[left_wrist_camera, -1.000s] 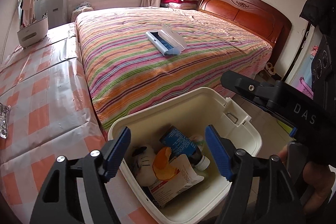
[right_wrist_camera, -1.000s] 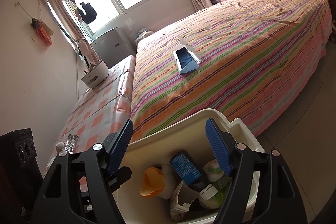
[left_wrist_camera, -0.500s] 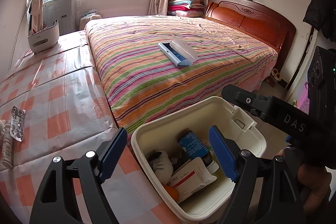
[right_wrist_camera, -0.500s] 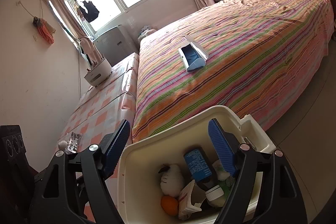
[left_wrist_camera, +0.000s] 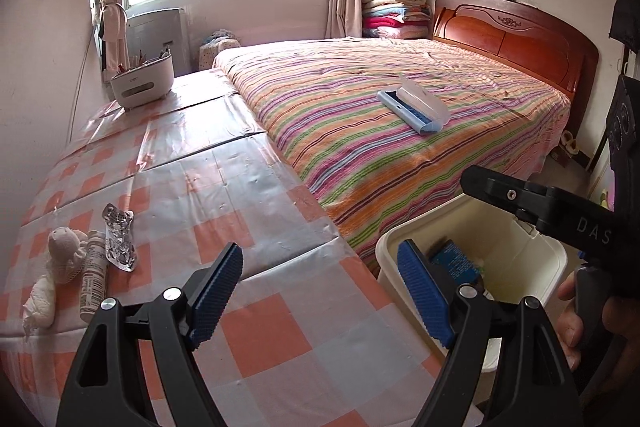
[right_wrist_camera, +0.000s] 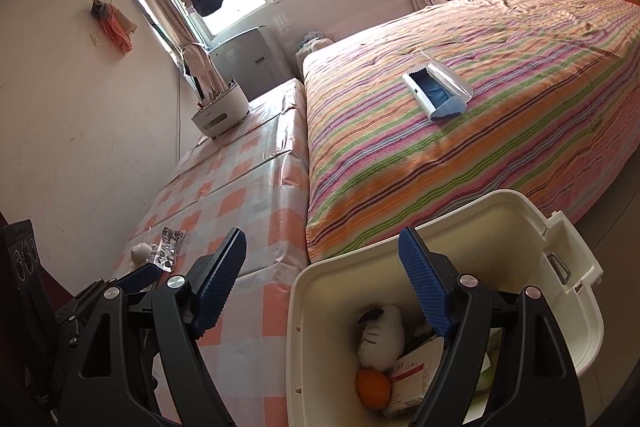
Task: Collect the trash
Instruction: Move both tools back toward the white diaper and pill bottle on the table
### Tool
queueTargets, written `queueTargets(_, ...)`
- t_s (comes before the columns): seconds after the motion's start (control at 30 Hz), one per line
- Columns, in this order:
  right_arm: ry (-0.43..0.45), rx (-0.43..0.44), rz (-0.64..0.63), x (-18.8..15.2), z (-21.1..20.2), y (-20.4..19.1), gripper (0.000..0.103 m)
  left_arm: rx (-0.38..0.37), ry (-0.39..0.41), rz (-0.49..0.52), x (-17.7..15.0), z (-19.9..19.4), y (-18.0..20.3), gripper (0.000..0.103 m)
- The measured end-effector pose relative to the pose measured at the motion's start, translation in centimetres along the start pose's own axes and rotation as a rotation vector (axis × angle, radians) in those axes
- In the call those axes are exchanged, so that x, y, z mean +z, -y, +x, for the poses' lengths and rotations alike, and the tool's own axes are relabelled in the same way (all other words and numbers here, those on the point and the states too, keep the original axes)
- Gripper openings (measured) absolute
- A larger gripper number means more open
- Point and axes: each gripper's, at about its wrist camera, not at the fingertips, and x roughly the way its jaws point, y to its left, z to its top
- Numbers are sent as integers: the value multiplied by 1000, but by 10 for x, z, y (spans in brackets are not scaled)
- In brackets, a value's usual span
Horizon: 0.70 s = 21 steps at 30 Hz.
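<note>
A cream plastic bin [right_wrist_camera: 516, 223] stands by the checked table's corner; it holds a white plush toy [right_wrist_camera: 380, 335], an orange [right_wrist_camera: 372, 389], a medicine box [right_wrist_camera: 416, 375] and a blue packet [left_wrist_camera: 454, 257]. The bin also shows in the left wrist view [left_wrist_camera: 520, 259]. On the checked table [left_wrist_camera: 200, 195] at the left lie a foil blister pack [left_wrist_camera: 118, 239], a small white bottle [left_wrist_camera: 94, 281] and crumpled white tissue [left_wrist_camera: 60, 267]. My left gripper [left_wrist_camera: 320, 295] is open and empty above the table edge. My right gripper [right_wrist_camera: 320, 283] is open and empty over the bin's left rim.
A striped bed [left_wrist_camera: 400, 131] lies beyond, with an open blue and white case [left_wrist_camera: 414, 105] on it. A white container [left_wrist_camera: 142, 81] stands at the table's far end by the wall. The right gripper's body [left_wrist_camera: 560, 211] reaches over the bin.
My left gripper has swung left, from over the bin toward the table; the blister pack, bottle and tissue came into view. My right gripper drifted slightly left. Both stayed open.
</note>
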Motion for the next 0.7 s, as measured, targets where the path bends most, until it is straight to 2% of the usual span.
queueTargets(0.17,-25,35,-29,-4,16,-25,78,72,5,-9,-9,-9,-34,78)
queueTargets(0.23,-32,42,-39,-6,23,-36,82,110,9,-3,-14,-13,-47,78)
queueTargets(0.4,-55,72,-75,-10,39,-66,84,207,12,7,-23,-23,-82,78)
queueTargets(0.6,-99,126,-135,-20,58,-105,84,255,14,-74,-31,-40,-129,78)
queueTargets(0.7,-117,154,-162,-23,67,-125,84,302,18,-109,-35,-49,-155,78)
